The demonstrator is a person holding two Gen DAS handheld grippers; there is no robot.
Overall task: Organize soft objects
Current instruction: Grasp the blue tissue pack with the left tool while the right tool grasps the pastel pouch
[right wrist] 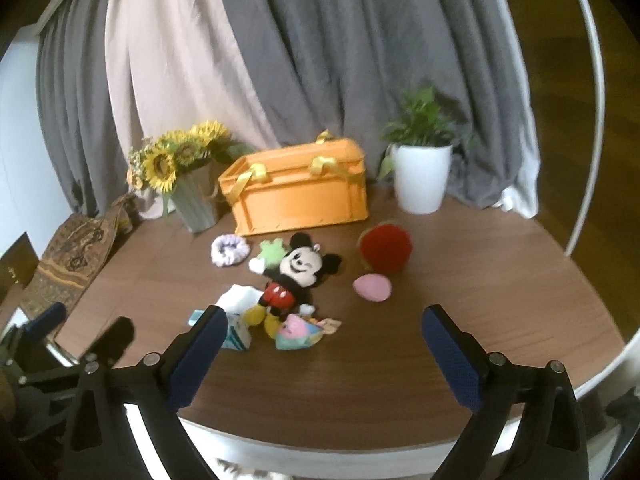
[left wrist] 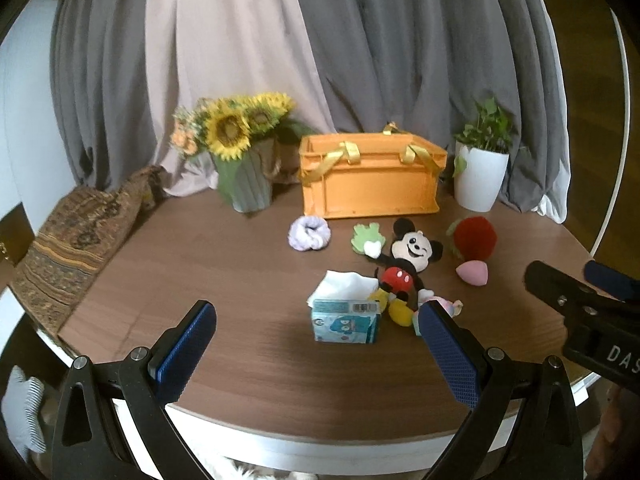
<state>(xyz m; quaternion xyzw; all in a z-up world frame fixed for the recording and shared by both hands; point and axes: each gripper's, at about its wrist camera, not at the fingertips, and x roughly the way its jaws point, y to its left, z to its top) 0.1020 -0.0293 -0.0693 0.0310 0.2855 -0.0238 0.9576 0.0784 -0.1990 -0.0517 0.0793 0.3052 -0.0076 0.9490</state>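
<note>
An orange crate (left wrist: 370, 178) (right wrist: 298, 194) with yellow ribbon handles stands at the back of the round wooden table. In front of it lie a lilac scrunchie (left wrist: 310, 233) (right wrist: 229, 251), a green plush piece (left wrist: 366, 236) (right wrist: 272, 250), a Mickey Mouse plush (left wrist: 404, 264) (right wrist: 294, 276), a red strawberry plush (left wrist: 474, 238) (right wrist: 386, 252), a pink sponge (left wrist: 473, 272) (right wrist: 372, 287), a tissue pack (left wrist: 346, 314) (right wrist: 236, 334) and a small pastel toy (right wrist: 298, 332). My left gripper (left wrist: 320, 356) is open, just short of the tissue pack. My right gripper (right wrist: 324, 360) is open over bare table.
A sunflower vase (left wrist: 244, 152) (right wrist: 192, 184) stands left of the crate, a white potted plant (left wrist: 482, 168) (right wrist: 420, 172) right of it. A patterned cushion (left wrist: 76, 240) lies at the table's left edge. Grey and beige curtains hang behind.
</note>
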